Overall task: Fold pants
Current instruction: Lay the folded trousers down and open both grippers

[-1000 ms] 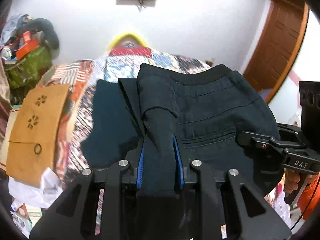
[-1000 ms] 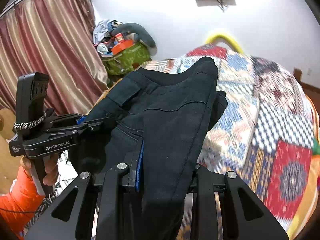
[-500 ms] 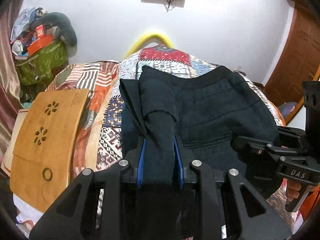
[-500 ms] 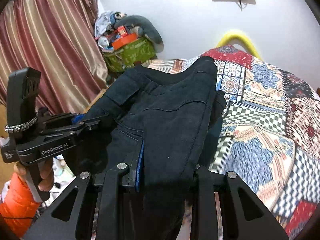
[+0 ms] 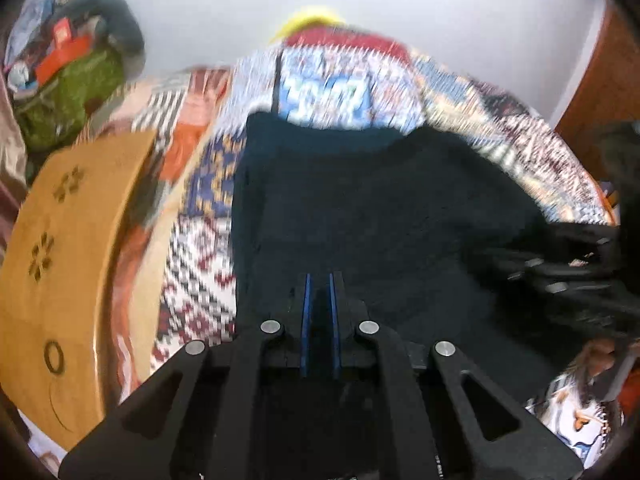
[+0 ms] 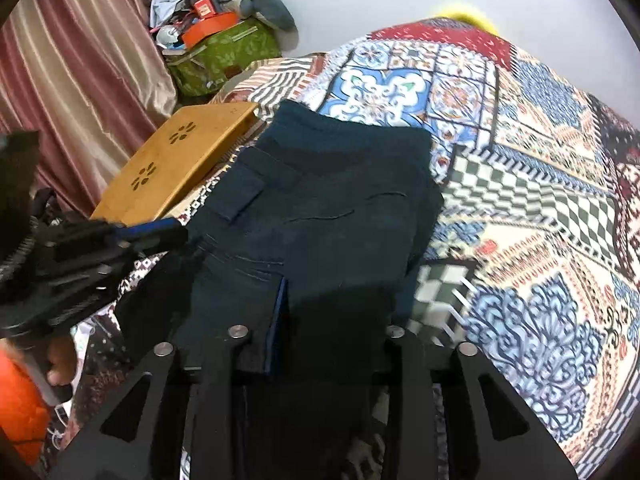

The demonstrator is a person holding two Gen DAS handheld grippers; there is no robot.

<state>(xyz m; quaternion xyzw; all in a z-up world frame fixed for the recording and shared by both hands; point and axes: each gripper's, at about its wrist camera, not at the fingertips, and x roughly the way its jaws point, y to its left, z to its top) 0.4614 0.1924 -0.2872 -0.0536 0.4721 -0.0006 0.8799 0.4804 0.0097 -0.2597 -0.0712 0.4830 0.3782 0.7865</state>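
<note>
A home bedroom: a bed under a patchwork quilt (image 6: 500, 168), striped curtains (image 6: 72, 60), a wooden lap desk (image 6: 176, 160), and a green bag (image 6: 224, 56) piled with clutter.

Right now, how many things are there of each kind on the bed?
Pants: 1, the dark pants lying on the quilt.
Wooden boards: 1, the wooden board at the quilt's left edge.
Grippers: 2, the left gripper and the right gripper, both at the pants.
Total: 4.
</note>
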